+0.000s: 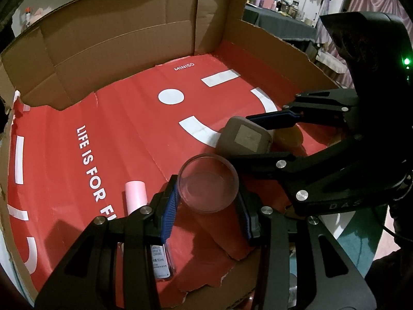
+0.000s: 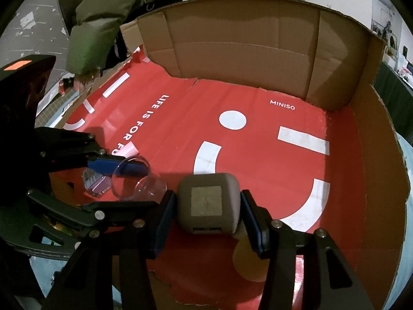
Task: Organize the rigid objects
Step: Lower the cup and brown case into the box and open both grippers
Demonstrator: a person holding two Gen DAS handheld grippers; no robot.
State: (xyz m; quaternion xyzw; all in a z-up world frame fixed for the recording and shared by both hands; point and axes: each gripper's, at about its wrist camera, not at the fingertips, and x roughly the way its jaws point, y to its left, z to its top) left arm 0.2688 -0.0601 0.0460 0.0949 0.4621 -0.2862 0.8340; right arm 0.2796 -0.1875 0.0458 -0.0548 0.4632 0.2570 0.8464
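With left gripper point(image 1: 209, 206) fingers clamped on the clear cup point(image 1: 209, 182) and right gripper point(image 2: 206, 219) fingers closed on the grey case point(image 2: 206, 202) low over the red-lined box point(image 2: 284, 168), best lowered level, set apart, released gently.

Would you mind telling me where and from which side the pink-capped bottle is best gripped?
Probably across its clear body, coming from above with the tongs closing on its two long sides. The pink-capped bottle lies flat on the red liner, so its length runs along the floor. The left tongs hold the glass cup right beside it; approach from the far, open side.
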